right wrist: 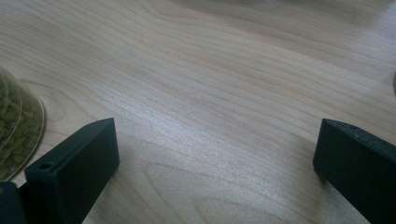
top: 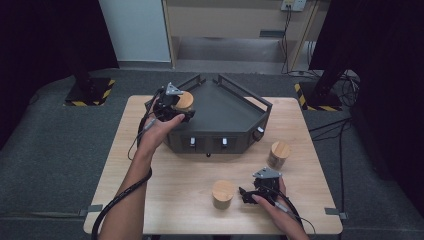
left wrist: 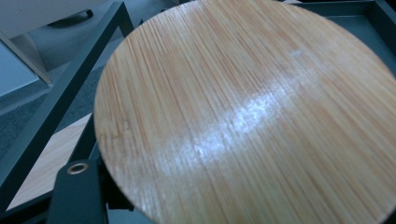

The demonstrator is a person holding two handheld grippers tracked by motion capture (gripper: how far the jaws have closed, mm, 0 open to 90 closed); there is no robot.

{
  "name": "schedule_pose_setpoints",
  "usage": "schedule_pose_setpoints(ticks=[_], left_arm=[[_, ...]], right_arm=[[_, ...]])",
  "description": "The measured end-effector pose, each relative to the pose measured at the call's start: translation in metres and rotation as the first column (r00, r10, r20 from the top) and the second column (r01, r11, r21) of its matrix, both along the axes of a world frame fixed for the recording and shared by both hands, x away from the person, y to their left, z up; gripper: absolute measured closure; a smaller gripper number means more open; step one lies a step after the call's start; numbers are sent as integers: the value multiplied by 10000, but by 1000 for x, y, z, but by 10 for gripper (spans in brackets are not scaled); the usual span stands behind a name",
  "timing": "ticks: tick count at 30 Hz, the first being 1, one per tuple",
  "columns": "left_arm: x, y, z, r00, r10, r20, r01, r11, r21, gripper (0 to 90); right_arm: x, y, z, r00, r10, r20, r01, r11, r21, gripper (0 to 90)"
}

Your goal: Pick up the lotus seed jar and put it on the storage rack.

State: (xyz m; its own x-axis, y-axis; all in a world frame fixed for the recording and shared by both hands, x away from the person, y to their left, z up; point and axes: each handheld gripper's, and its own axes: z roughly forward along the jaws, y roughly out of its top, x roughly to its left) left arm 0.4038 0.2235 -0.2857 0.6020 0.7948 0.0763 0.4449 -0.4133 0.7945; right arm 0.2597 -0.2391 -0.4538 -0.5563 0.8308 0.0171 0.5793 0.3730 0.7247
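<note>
At bench left, my left tool (top: 179,106) is clenched on a bamboo-lidded jar (top: 185,101) held over the dark tray (top: 227,112), near its left rail. Nearer me, a second jar (top: 223,194) stands just beside my right tool (top: 248,195), jaws released, nothing between them.

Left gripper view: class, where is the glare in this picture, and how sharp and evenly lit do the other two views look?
Left gripper view: a whitish glare streak crosses the round bamboo jar lid, held very close. Right gripper view: the pale wooden tabletop is evenly lit, with the black jaws slightly soft. High view: the table is bright, while the surroundings are dark.
</note>
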Motion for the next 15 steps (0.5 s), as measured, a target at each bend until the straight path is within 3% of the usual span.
schedule_pose_setpoints(ticks=[15], left_arm=[[7, 1, -13, 9996, 81, -253, -81, 10000, -13, 245]], right_arm=[[0, 0, 0, 10000, 2, -6, -2, 10000, 2, 4]])
